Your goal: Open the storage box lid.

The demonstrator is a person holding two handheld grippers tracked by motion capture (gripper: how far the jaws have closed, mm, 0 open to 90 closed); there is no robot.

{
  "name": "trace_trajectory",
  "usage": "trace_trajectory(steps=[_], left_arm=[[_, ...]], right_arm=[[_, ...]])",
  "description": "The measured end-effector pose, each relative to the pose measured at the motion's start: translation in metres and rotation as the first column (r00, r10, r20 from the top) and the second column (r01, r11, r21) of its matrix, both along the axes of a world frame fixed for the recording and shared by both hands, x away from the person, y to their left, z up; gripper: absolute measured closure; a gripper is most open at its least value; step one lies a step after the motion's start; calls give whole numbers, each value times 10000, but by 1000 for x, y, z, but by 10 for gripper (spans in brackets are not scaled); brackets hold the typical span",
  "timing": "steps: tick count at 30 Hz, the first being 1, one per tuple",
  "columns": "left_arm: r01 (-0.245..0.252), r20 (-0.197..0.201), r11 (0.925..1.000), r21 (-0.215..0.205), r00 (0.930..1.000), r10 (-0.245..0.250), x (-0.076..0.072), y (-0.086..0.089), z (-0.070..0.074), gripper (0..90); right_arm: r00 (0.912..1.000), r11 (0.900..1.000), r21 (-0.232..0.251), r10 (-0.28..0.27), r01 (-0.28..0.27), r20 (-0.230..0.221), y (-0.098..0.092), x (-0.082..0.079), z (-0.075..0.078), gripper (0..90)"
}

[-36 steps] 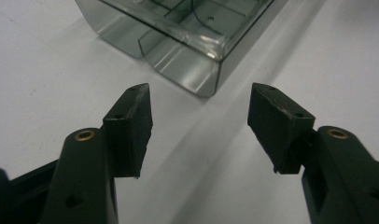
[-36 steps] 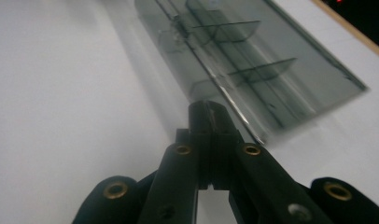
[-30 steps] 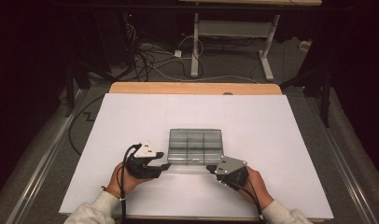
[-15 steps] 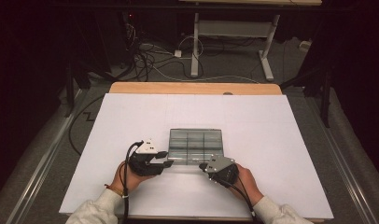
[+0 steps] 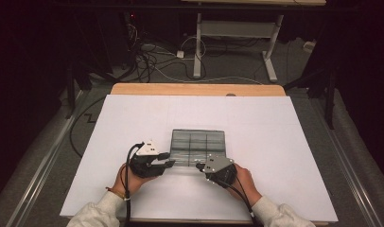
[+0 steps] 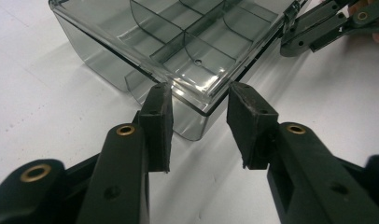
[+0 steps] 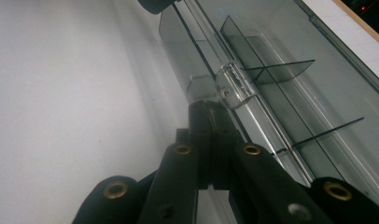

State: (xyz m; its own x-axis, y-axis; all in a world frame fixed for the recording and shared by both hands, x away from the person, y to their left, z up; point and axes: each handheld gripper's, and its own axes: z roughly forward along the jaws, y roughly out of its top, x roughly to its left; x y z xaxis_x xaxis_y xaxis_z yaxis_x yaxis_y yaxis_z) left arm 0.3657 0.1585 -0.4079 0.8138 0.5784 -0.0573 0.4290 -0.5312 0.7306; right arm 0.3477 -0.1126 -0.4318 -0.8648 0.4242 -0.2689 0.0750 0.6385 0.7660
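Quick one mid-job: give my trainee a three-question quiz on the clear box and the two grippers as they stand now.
1. True or false: the lid of the smoky transparent plastic compartment box stands open.
2. Which gripper has shut jaws with their tips at the clear latch tab on the box's front edge? A) left gripper B) right gripper
3. Which part of the box lies between the left gripper's black pads, and do they press on it?

Key
1. False: the lid lies flat on the box.
2. B.
3. The near corner; the jaws have just been closing, but both pads stand apart from it.
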Motion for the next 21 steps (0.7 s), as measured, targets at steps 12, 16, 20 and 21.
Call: trace_trajectory(steps=[12, 16, 20, 21], left_arm=[[-41, 247, 9997, -229, 9997, 47, 1, -2, 5, 595], [20, 326, 9998, -187, 9995, -14, 1, -2, 5, 596], [-14, 446, 9997, -226, 9990, 24, 1, -2, 7, 605], [1, 466, 9997, -229, 9989, 10, 1, -2, 7, 605]], right_arm=[[9994, 9992, 368, -148, 137, 307, -16, -8, 14, 834], [9968, 9963, 812, -332, 273, 723, -31, -13, 28, 786], [9924, 9943, 939, -604, 504, 1068, -42, -13, 36, 748], [9911, 9923, 1078, -724, 603, 1114, -50, -11, 37, 717]])
